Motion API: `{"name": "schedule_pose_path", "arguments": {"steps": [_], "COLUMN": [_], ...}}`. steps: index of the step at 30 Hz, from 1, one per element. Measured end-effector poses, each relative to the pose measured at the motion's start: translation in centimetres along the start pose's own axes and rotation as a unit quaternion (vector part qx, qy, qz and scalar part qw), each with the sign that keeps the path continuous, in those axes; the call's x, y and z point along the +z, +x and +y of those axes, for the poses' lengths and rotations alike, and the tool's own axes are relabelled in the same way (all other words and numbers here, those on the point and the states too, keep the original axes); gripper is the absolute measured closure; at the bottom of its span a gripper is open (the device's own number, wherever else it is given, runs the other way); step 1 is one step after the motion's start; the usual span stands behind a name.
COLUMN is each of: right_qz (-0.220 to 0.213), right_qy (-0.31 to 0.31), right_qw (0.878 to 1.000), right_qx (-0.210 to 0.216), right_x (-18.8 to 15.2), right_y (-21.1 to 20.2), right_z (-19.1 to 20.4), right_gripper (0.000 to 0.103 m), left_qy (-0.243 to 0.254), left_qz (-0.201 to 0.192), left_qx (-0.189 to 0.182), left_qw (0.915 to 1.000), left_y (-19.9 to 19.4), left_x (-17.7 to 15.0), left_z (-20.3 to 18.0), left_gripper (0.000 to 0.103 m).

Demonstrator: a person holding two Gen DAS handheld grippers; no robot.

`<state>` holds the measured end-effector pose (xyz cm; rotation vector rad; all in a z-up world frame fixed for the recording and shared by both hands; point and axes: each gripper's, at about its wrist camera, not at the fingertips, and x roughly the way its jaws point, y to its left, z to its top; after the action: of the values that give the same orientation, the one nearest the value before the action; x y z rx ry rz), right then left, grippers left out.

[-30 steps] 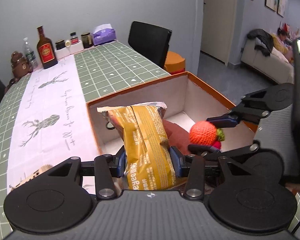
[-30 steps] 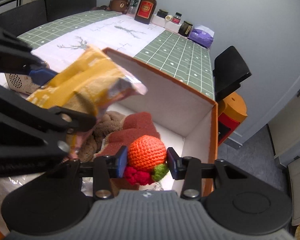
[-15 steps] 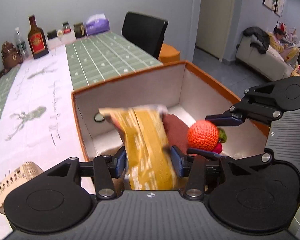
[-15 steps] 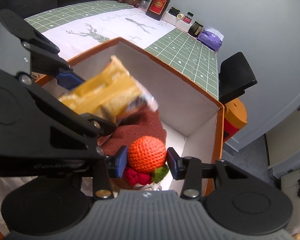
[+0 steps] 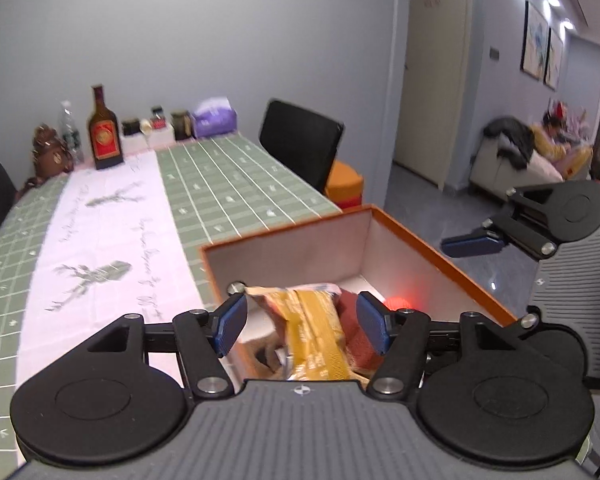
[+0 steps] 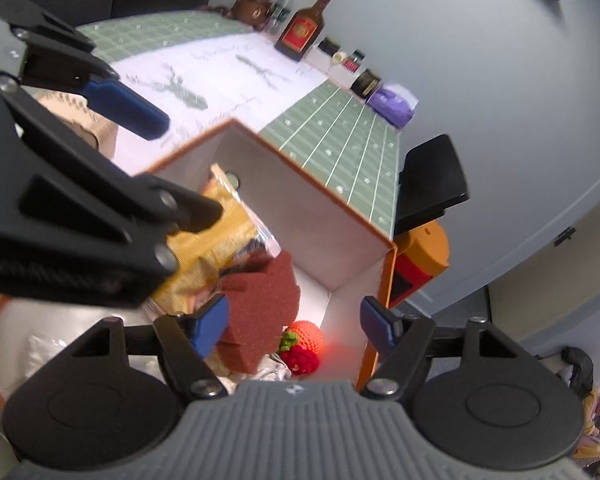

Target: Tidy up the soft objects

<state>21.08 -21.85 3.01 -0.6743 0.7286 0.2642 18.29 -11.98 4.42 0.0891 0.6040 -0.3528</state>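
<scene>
An orange-rimmed box (image 5: 440,254) with white inner walls stands on the table; it also shows in the right wrist view (image 6: 284,156). Inside lie a yellow snack bag (image 5: 316,332) (image 6: 216,236), a brown sponge (image 6: 260,304) and an orange crocheted ball (image 6: 306,336) with green and red bits; the ball shows as a red glow in the left wrist view (image 5: 396,303). My left gripper (image 5: 302,326) is open above the bag, not touching it. My right gripper (image 6: 294,326) is open above the ball and sponge.
A green checked tablecloth with a white runner (image 5: 100,232) covers the table. A bottle (image 5: 104,136), jars and a purple tissue pack (image 5: 214,116) stand at the far end. A black chair (image 5: 300,144) and an orange stool (image 5: 342,188) are beside the table. A tan perforated object (image 6: 80,120) lies left of the box.
Both grippers have opened and lifted. The yellow bag and the crocheted ball have dropped from the jaws into the box.
</scene>
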Motion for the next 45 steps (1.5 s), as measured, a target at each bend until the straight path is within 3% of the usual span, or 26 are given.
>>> {"name": "schedule_pose_path", "arguments": {"steps": [11, 19, 25, 33, 37, 41, 45], "right_qz": [-0.088, -0.174, -0.219, -0.251, -0.247, -0.249, -0.247], "right_qy": [0.063, 0.146, 0.189, 0.288, 0.287, 0.278, 0.293], "right_qw": [0.994, 0.974, 0.957, 0.924, 0.925, 0.927, 0.922], "right_qx": [-0.009, -0.003, -0.013, -0.023, -0.029, -0.047, -0.064], "right_x": [0.0, -1.7, -4.0, -7.0, -8.0, -9.2, -10.7], "right_y": [-6.9, -11.9, -14.2, -15.8, -15.7, -15.3, -15.0], "right_z": [4.2, 8.2, 12.6, 16.0, 17.8, 19.2, 19.5], "right_gripper": [0.029, 0.014, 0.012, 0.007, 0.006, 0.005, 0.005], "left_qy": [-0.014, -0.004, -0.035, -0.056, -0.069, -0.095, -0.087], "left_qz": [-0.094, -0.134, -0.144, -0.164, -0.168, -0.176, -0.178], "left_qx": [0.055, 0.081, 0.103, 0.123, 0.140, 0.173, 0.191], "left_qw": [0.9939, 0.9877, 0.9836, 0.9772, 0.9733, 0.9642, 0.9613], "left_y": [-7.3, -11.3, -13.3, -15.4, -16.1, -17.0, -17.2], "left_x": [-2.0, -6.2, -10.8, -16.2, -17.7, -18.1, -18.2], "left_z": [2.8, 4.3, 6.2, 6.8, 6.7, 6.4, 5.4], "left_gripper": [0.028, 0.028, 0.028, 0.028, 0.028, 0.020, 0.014]}}
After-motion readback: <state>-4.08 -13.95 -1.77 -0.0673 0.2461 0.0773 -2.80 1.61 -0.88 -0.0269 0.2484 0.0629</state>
